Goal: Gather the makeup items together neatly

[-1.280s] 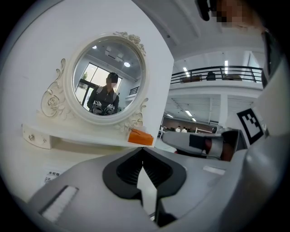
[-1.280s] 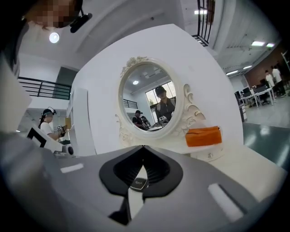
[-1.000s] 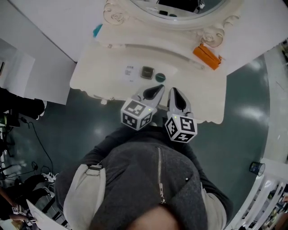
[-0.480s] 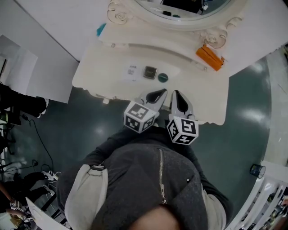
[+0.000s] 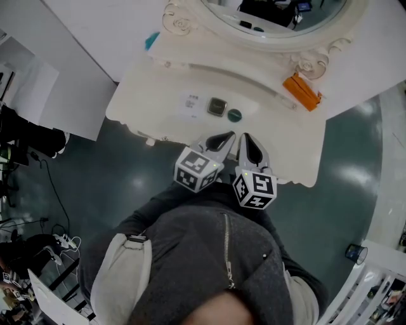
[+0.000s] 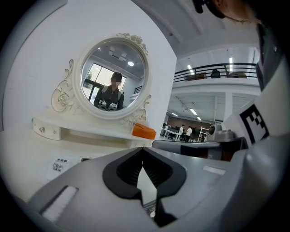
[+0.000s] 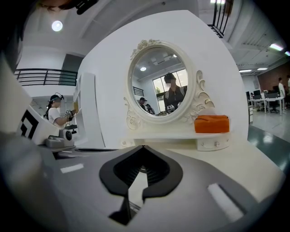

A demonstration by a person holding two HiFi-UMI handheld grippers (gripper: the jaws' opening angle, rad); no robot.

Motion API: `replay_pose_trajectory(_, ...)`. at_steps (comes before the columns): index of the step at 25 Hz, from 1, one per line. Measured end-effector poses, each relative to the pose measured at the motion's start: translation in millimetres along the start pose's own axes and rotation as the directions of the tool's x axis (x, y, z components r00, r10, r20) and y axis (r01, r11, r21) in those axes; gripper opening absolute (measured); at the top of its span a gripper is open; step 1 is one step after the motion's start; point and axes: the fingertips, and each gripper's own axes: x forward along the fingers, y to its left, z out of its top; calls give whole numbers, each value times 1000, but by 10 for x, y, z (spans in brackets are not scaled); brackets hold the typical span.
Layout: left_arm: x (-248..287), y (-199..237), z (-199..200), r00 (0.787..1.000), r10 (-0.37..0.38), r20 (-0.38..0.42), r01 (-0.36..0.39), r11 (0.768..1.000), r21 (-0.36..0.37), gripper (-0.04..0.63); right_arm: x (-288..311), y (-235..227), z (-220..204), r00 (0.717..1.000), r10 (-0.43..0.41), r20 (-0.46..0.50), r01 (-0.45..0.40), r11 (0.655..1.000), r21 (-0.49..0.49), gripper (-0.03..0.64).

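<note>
Both claws are over the front edge of the white counter (image 5: pixel 158 95), side by side and pointing at the mirror (image 5: pixel 273 19). The left claw (image 5: pixel 227 135) is closed, with its two tips together and nothing in it. The right claw (image 5: pixel 246 136) is closed too, and it is also holding nothing.

The makeup things lie on the counter a little past the claw tips, closer to the mirror. The small round green pot (image 5: pixel 235 115) is the nearest one. It sits just ahead of the two claws and neither claw touches it. A square compact (image 5: pixel 217 106) lies just beside the pot, on its left. A white card (image 5: pixel 192 105) lies left of the compact, close by.

An orange box (image 5: pixel 302 92) sits up on the little shelf under the mirror. It is off to the right, well away from both claws and from the other things.
</note>
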Motion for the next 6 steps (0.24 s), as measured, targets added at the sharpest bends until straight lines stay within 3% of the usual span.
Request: replay_pose_trajectory(6, -43, 111, 48, 1000, 25, 9, -25, 1000, -6, 9, 111, 111, 4, 999, 27, -17, -28, 999, -15, 2)
